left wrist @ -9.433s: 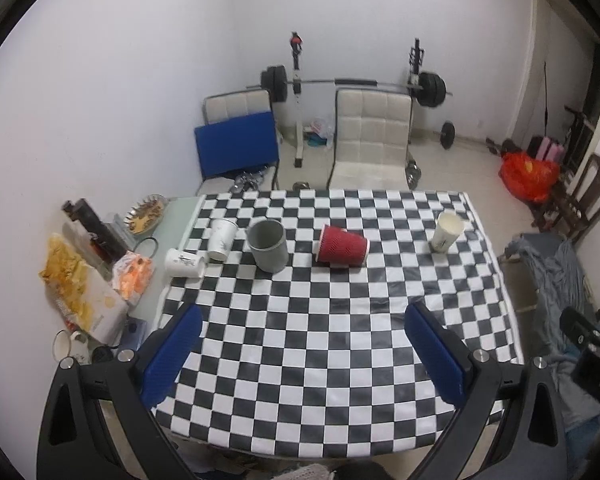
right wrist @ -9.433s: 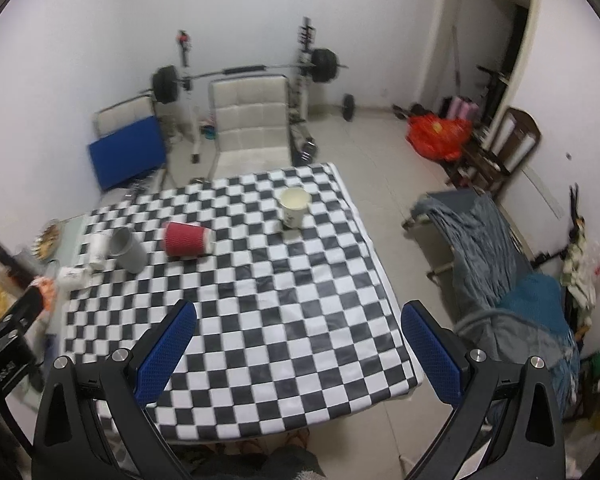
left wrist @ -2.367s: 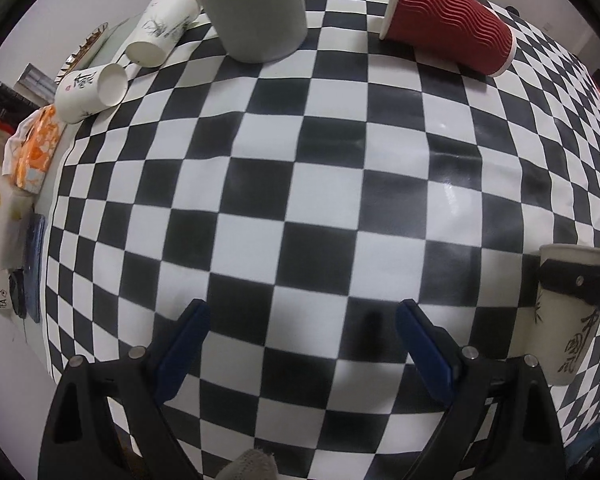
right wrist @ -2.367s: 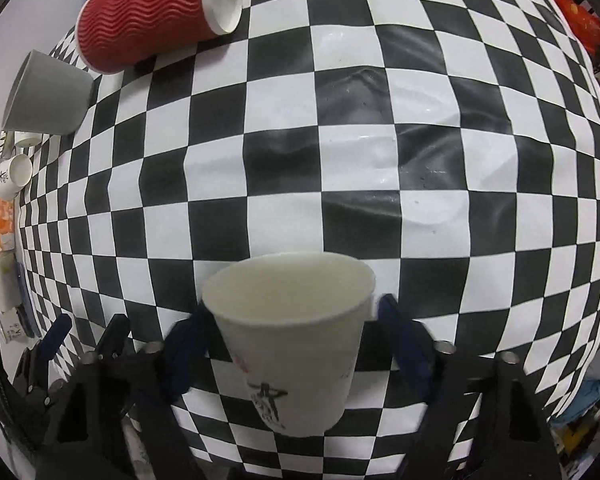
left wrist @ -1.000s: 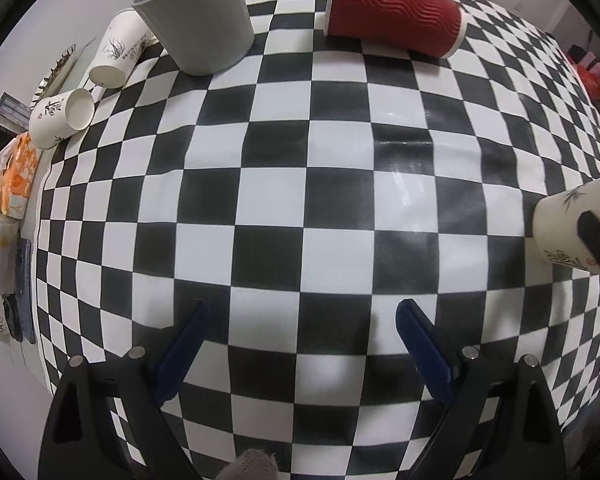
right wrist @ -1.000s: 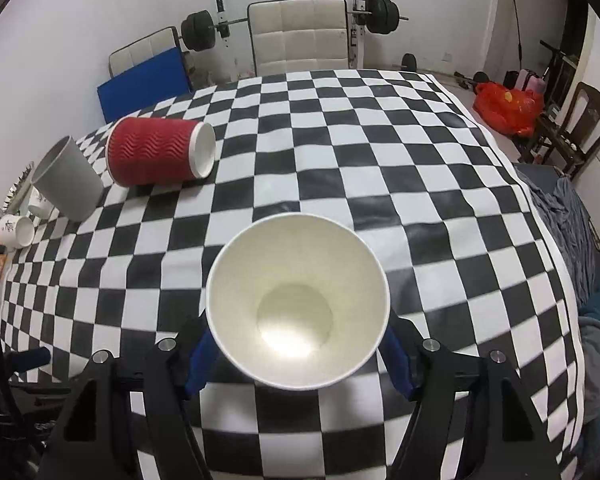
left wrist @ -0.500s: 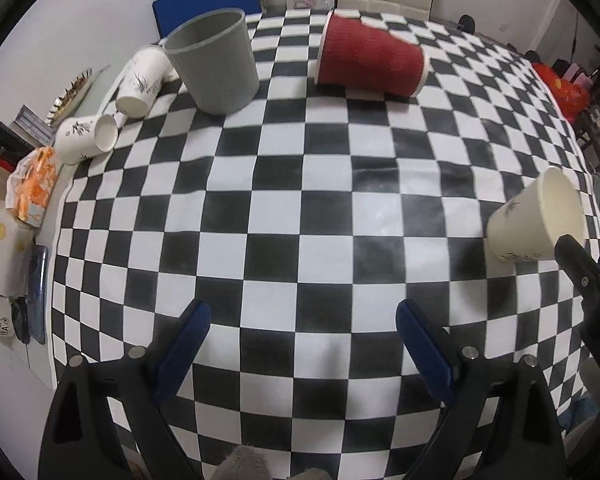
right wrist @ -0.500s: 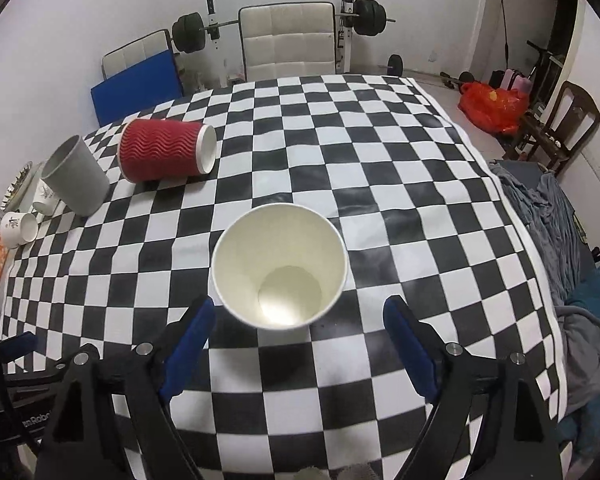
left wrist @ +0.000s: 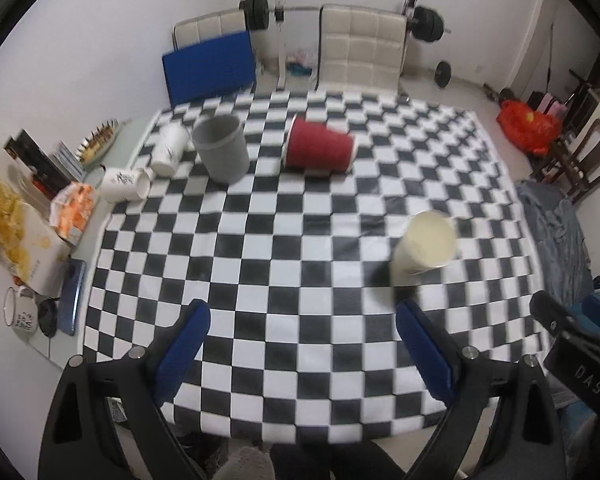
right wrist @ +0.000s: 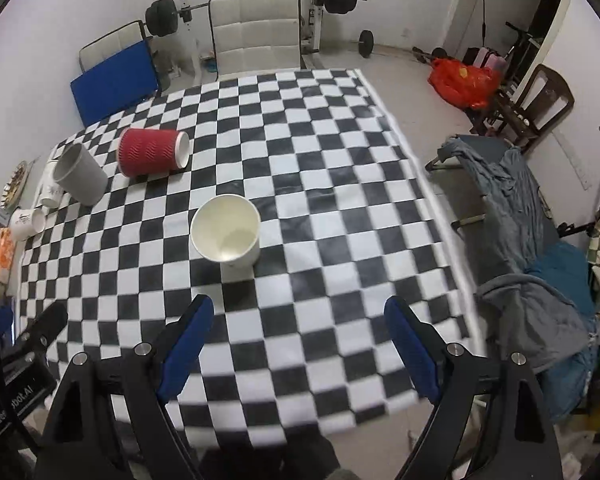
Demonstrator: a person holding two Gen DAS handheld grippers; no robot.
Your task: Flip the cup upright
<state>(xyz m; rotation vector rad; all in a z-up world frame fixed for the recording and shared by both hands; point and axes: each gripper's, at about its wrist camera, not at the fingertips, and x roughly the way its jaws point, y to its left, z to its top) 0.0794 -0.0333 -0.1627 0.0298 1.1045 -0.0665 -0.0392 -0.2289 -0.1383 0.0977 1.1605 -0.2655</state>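
Observation:
A white paper cup [right wrist: 229, 236] stands upright, mouth up, on the checkered tablecloth [right wrist: 340, 208]; it also shows in the left wrist view [left wrist: 424, 242]. A red ribbed cup [left wrist: 319, 151] lies on its side farther back, also in the right wrist view [right wrist: 153, 152]. My right gripper [right wrist: 298, 332] is open and empty, raised above the table's near edge, apart from the white cup. My left gripper [left wrist: 302, 338] is open and empty, raised over the near half of the table.
A grey cup [left wrist: 221, 153] stands at the back left beside small white cups [left wrist: 168, 148], one lying down [left wrist: 122, 184]. Snacks and boxes [left wrist: 24, 236] line the left side. Chairs [left wrist: 360, 46], weights and a clothes-covered chair [right wrist: 512, 216] surround the table.
My right gripper let go of the white cup, left it upright on the table, and drew back and up. My left gripper also rose and pulled back.

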